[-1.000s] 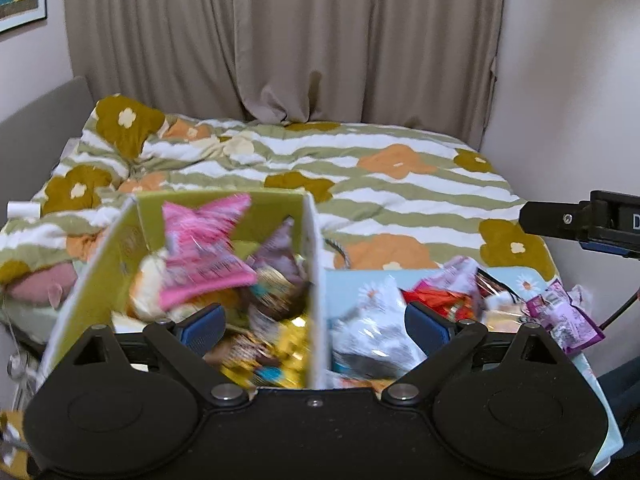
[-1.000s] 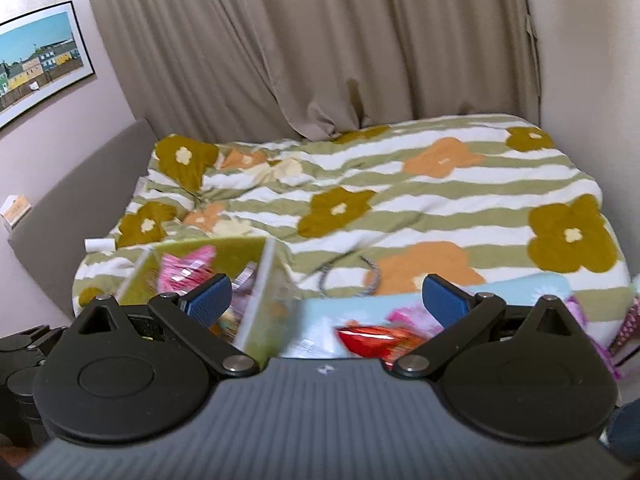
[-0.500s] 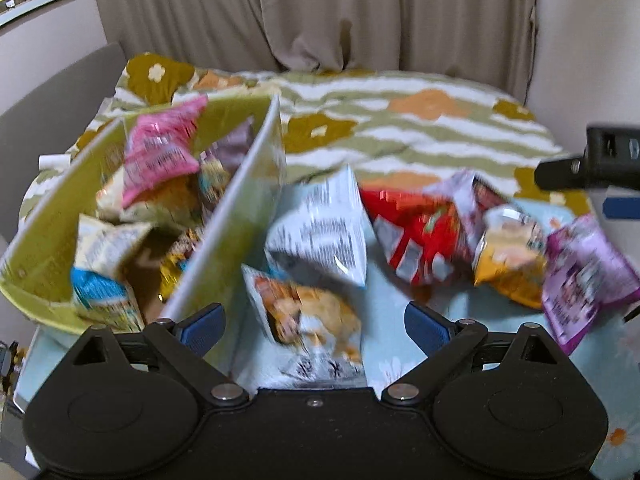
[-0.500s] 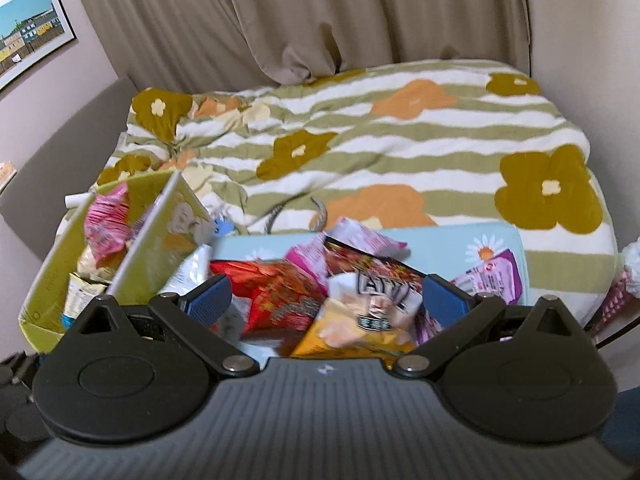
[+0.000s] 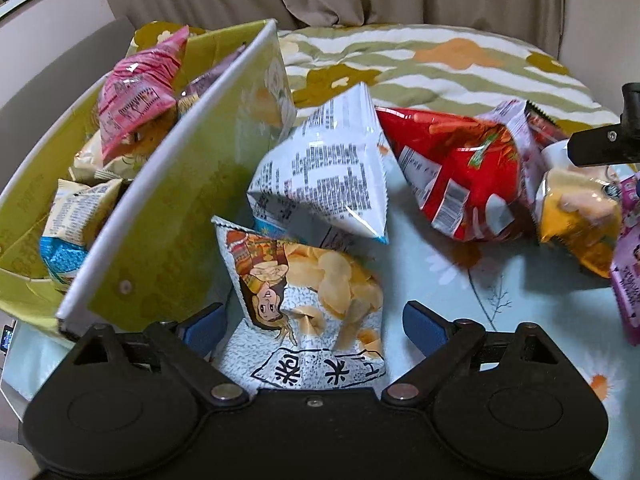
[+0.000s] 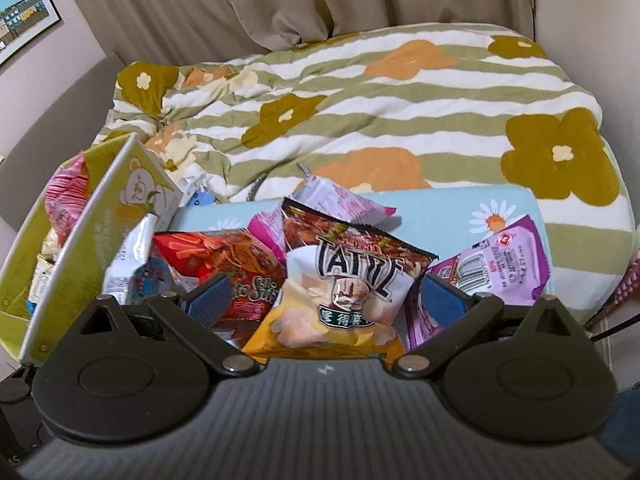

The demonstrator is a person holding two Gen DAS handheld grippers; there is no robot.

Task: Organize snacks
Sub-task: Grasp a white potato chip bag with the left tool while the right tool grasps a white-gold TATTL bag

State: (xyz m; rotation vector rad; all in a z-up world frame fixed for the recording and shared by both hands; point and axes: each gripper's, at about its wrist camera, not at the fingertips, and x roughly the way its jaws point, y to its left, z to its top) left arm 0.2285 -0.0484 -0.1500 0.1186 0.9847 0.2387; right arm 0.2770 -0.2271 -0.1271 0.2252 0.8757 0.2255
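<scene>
In the left wrist view, the left gripper has its fingers spread, and they are closing a little at this moment. The chip bag with a cartoon figure lies between them on the light blue desk, but the pads do not press on it; its lower edge is hidden behind the gripper body. Beyond the fingers stands a white bag with black print, and to the right of it a red bag. Further to the right, a yellow bag and a purple bag are cut off by the edge of the picture. Left of the left finger stands the green box, with a pink bag and others inside; most of them are hidden by the box wall. A black part at the right edge is probably the other gripper, but I cannot tell this for sure.

In the right wrist view, the right gripper has its fingers spread and they pinch nothing. Between them lies the Tattle bag, with its bottom hidden behind the gripper. The red bag is partly behind the left finger, and the purple bag is just beyond the right finger. The picture is slightly blurred.

Compared with one second ago, both grippers have come down and closer to the snacks. The bed and curtain filled the pictures before; now the bags fill them.
</scene>
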